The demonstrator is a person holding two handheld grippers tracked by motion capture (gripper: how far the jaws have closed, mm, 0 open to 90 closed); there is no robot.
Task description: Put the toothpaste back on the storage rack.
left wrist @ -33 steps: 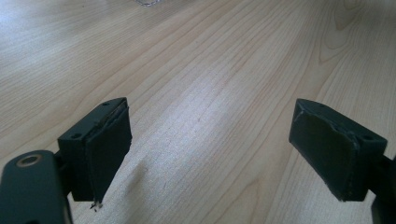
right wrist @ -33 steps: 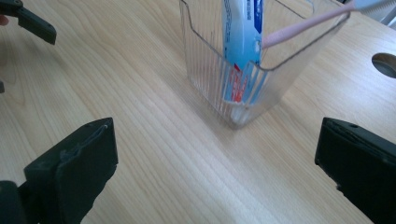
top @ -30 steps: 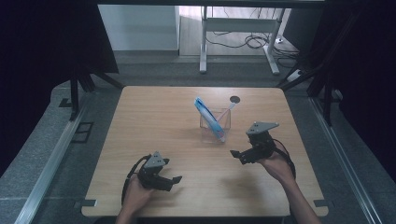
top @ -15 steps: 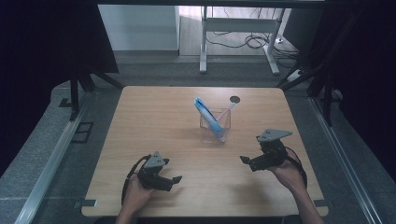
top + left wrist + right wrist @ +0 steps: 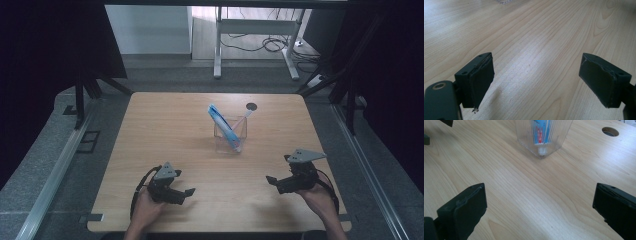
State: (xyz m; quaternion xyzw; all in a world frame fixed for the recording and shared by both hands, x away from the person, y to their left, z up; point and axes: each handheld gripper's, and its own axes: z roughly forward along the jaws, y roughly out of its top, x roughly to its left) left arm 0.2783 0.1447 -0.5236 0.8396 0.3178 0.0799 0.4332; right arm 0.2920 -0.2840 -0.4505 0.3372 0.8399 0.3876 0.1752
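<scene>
A clear ribbed plastic cup (image 5: 230,135) stands near the middle of the wooden table (image 5: 165,130). A blue and white toothpaste tube (image 5: 222,125) leans inside it, cap down, with a thin white stick beside it. In the right gripper view the cup (image 5: 543,137) shows ahead with the tube (image 5: 540,131) inside. My left gripper (image 5: 186,193) rests low at the front left, held by a hand, jaws wide apart over bare wood (image 5: 536,77). At the front right my right gripper (image 5: 270,180) is open too, well short of the cup (image 5: 540,212).
A round cable hole (image 5: 251,106) sits in the table behind the cup, also visible in the right gripper view as a hole (image 5: 610,131). Dark curtains flank the table. A white desk frame and cables (image 5: 260,42) stand on the floor beyond.
My right gripper has drawn back from beside the cup toward the front right edge of the table and sits lower. The left gripper has stayed in place.
</scene>
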